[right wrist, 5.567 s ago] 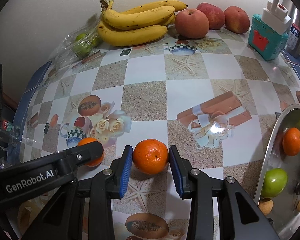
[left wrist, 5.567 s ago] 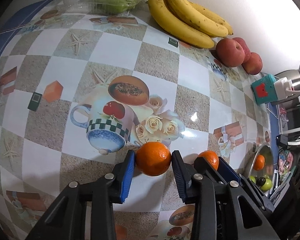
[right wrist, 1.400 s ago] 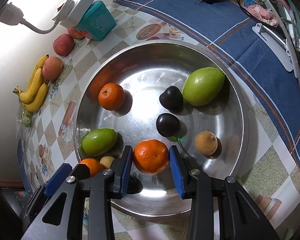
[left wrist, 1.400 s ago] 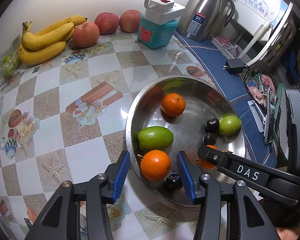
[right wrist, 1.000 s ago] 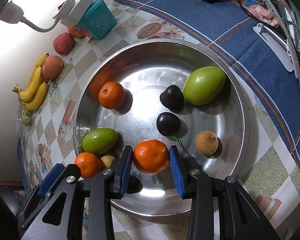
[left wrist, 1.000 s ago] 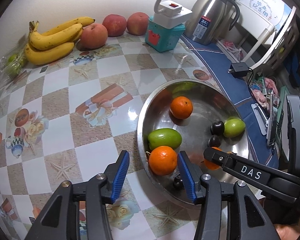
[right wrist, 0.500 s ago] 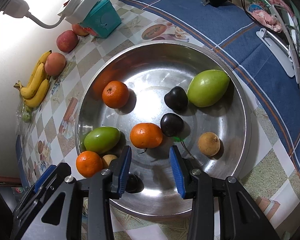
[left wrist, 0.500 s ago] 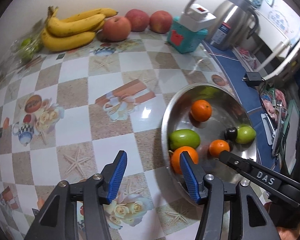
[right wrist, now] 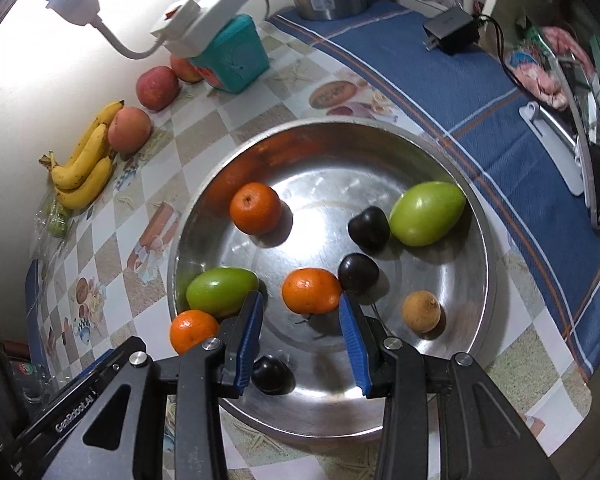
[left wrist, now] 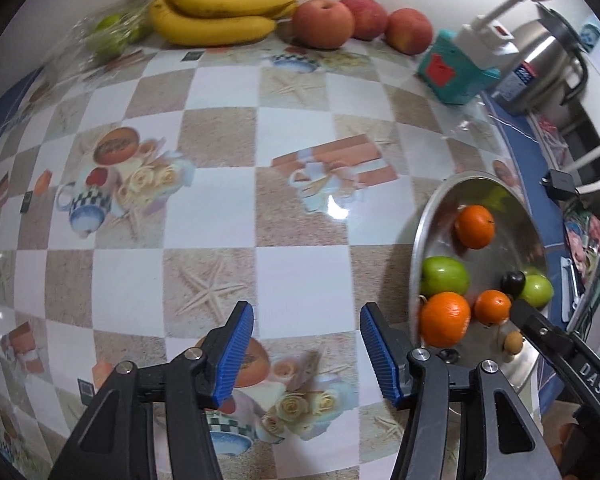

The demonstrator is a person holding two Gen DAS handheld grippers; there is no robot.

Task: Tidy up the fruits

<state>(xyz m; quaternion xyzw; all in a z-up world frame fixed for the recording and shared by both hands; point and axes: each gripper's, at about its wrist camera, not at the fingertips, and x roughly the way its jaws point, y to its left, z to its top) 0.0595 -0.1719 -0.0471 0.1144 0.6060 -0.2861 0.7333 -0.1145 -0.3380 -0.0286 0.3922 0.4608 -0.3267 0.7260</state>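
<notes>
A steel bowl [right wrist: 488,280] holds three oranges, two green fruits, three dark plums and a small brown fruit [right wrist: 422,312]. My right gripper [right wrist: 300,300] hovers open over the bowl's near side. An orange [right wrist: 311,290] lies on the bowl floor just beyond its blue pads, untouched. Another orange [right wrist: 188,330] rests against the bowl's left wall beside a green fruit [right wrist: 222,292]. My left gripper [left wrist: 306,312] stands open and empty above the checkered tablecloth, left of the bowl [left wrist: 416,248]. Bananas [left wrist: 220,8] and three red fruits [left wrist: 322,24] lie along the wall.
A teal box [left wrist: 452,72] with a white power strip on it stands by the wall, and a steel thermos [left wrist: 540,68] behind it. A bag of green fruit [left wrist: 112,36] lies left of the bananas. A charger [right wrist: 448,28] and other small items lie on the blue cloth.
My right gripper has let go of its orange, which now lies in the bowl. My left gripper left its orange in the bowl and moved left over the tablecloth.
</notes>
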